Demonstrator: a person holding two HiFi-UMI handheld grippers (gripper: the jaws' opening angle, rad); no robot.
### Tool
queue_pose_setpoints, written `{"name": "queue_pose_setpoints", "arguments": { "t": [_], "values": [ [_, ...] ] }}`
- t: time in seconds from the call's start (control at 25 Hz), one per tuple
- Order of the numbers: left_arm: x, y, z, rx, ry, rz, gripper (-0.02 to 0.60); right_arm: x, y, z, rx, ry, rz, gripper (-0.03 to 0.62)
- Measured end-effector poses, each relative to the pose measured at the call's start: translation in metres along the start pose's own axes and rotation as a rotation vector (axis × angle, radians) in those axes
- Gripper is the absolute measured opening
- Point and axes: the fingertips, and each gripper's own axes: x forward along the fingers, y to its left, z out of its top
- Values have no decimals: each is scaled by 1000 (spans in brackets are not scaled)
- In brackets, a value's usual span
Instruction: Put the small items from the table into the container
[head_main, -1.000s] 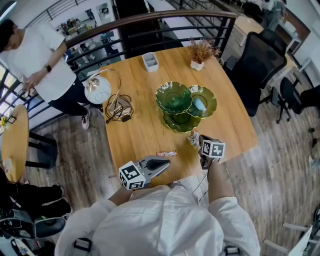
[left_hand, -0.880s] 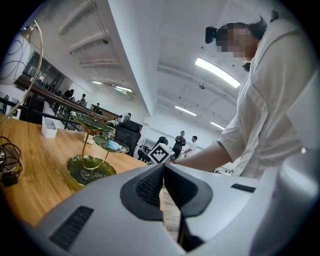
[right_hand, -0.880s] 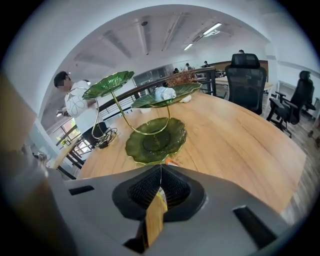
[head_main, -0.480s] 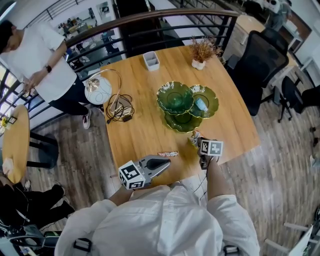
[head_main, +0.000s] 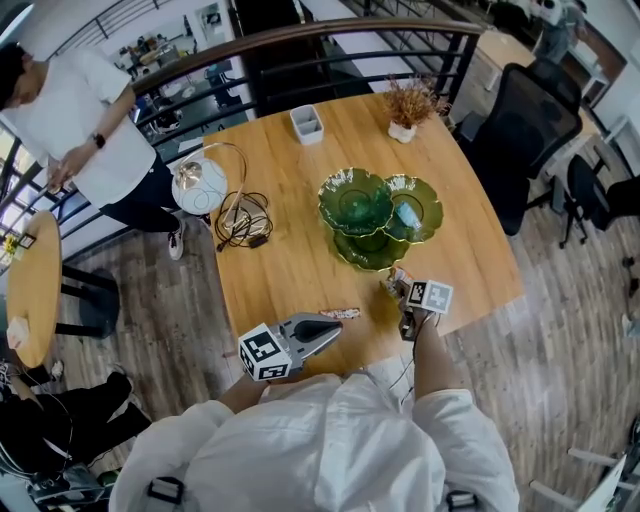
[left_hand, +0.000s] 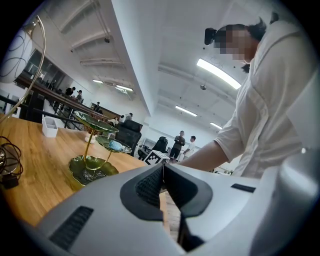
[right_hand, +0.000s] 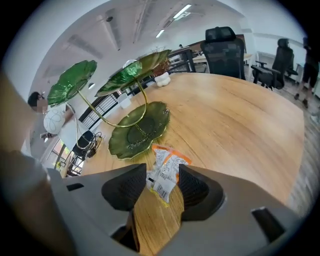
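The right gripper (right_hand: 162, 170) is pointing steeply down at the wooden table (head_main: 300, 250) and its jaws are opening, standing wide apart around a white and orange snack packet (right_hand: 166, 181) that is lying on the wood between them, with the pads not pressing on it. Just beyond that gripper's tips, the lowest leaf-shaped dish of a green three-tier stand (right_hand: 137, 131) is sitting close to the packet but not touching it, and its two upper dishes are rising on gold stems behind. A pale blue item (head_main: 406, 213) is lying in one of the upper dishes. The left gripper (left_hand: 163, 170) is hovering level over the near table edge, its jaws pressed together with nothing between them. Just ahead of its tips, a small wrapped sweet (head_main: 337, 313) is lying on the table. Farther off, a tangled black cable (head_main: 240, 220) and a white globe lamp (head_main: 197, 186) are resting on the far left side, and a white tray (head_main: 306, 123) and a pot of dried flowers (head_main: 405, 110) are standing along the far edge.
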Motion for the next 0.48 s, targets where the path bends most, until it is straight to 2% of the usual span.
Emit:
{"name": "queue_pose_setpoints", "arguments": {
  "t": [0.28,0.48],
  "values": [
    [-2,10,2,-6,1,6,8,15,-8,-5,91,46,-19,196],
    [-3,17,2,-10,1,13,8,24,-9,-8,112,68,-27,196]
  ]
}}
